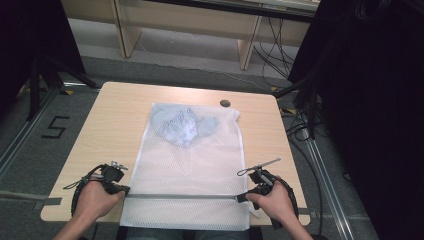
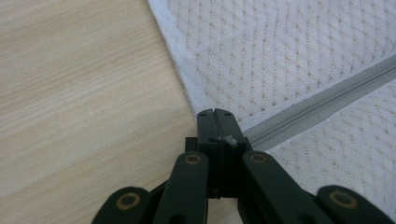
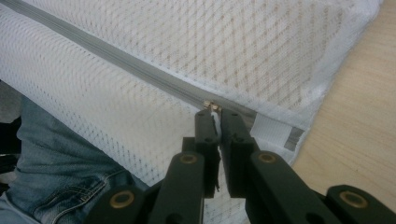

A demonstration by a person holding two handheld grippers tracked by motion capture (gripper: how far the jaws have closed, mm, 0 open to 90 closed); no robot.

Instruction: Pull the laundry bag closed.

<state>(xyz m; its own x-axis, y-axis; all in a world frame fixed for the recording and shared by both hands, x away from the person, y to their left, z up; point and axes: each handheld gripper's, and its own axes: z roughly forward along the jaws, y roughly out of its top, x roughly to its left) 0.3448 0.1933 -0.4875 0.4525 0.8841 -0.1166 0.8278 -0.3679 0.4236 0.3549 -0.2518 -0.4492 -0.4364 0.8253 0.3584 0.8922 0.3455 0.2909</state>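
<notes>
The zip pull point(image 3: 212, 106), brass-coloured and tiny, is sitting nipped between the nearly closed fingers point(image 3: 205, 123) of the right gripper point(image 1: 242, 198), hard against the right end of the grey zipper point(image 1: 182, 196). The zipper line is reading as one unbroken closed band all the way across, so I am judging the zipping as finished or all but finished; what is probably left is only to let go and perhaps tidy the bag.

At the opposite end, the left gripper point(image 1: 125, 190) is pressing its fingers point(image 2: 205, 123) fully together on the bag's left edge, just where the zipper begins, pinning it taut.

The mesh laundry bag point(image 1: 192, 165) is lying flat in the middle of the worktop point(image 1: 110, 130), its near edge hanging over the worktop's 6 o'clock side towards the person's lap. It is looking white, thin and see-through, with a diamond weave and a hemmed border. Through the mesh, towards 12 o'clock, a crumpled pale blue garment point(image 1: 181, 125) is showing inside.

Beyond the bag, at about 1 o'clock, a small dark round cap point(image 1: 225, 103) is sitting in the worktop. The person's jeans point(image 3: 56, 154) are appearing below the overhanging mesh in the right gripper view.
</notes>
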